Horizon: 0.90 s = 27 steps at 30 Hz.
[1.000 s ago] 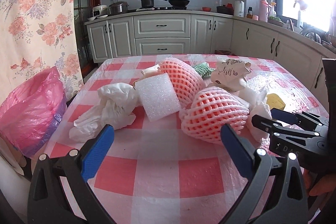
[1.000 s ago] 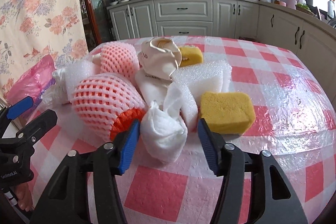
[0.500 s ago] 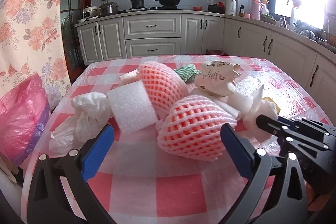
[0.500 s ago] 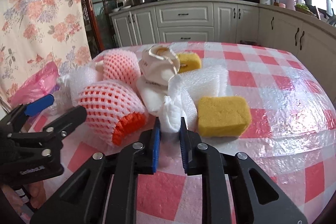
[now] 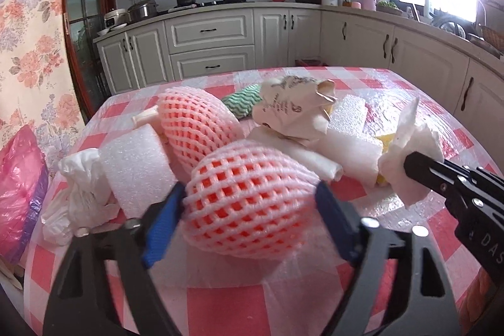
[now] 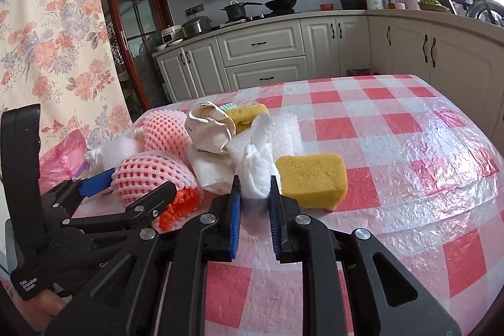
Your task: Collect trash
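Observation:
A heap of trash lies on the red-checked table (image 5: 220, 314). My left gripper (image 5: 249, 207) has its blue-padded jaws around a pink foam fruit net (image 5: 249, 203), touching both sides. It also shows in the right wrist view (image 6: 151, 172). My right gripper (image 6: 255, 197) is shut on a crumpled white tissue (image 6: 256, 172), lifted a little off the table. The tissue also shows in the left wrist view (image 5: 409, 153). A second pink net (image 5: 195, 122), white foam pieces (image 5: 135, 166), a crumpled paper bag (image 5: 289, 109) and white tissue (image 5: 78, 194) lie nearby.
A pink plastic bag (image 5: 19, 191) hangs off the table's left edge. A yellow sponge (image 6: 312, 175) lies right of my right gripper. A green striped cloth (image 5: 245, 99) lies behind the heap. Kitchen cabinets (image 5: 214, 46) stand beyond the table.
My right gripper closed on the white tissue and lifted it. My left gripper moved forward and narrowed its jaws around the near pink foam net.

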Each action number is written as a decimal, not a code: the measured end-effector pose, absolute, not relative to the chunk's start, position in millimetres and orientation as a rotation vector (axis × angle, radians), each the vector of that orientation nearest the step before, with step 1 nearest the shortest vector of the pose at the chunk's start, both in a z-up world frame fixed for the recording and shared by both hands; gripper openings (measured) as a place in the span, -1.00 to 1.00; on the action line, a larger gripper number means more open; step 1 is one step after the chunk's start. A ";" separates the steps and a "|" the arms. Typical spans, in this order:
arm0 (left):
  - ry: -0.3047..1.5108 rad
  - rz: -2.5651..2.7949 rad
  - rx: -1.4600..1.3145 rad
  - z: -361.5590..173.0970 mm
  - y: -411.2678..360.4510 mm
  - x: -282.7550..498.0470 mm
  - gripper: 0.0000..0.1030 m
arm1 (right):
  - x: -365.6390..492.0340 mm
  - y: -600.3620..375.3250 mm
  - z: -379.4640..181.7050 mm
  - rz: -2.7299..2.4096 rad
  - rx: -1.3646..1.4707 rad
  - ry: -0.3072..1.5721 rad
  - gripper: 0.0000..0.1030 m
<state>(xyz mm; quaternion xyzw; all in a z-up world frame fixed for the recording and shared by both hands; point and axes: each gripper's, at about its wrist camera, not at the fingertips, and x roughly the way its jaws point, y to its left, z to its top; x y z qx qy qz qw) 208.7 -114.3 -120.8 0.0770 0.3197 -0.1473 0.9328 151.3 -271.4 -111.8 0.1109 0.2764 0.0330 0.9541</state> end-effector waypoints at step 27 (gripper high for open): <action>0.556 -0.319 0.138 -96.2 -78.8 155.3 -0.43 | 147.4 -264.2 -111.0 0.052 0.176 0.548 -0.66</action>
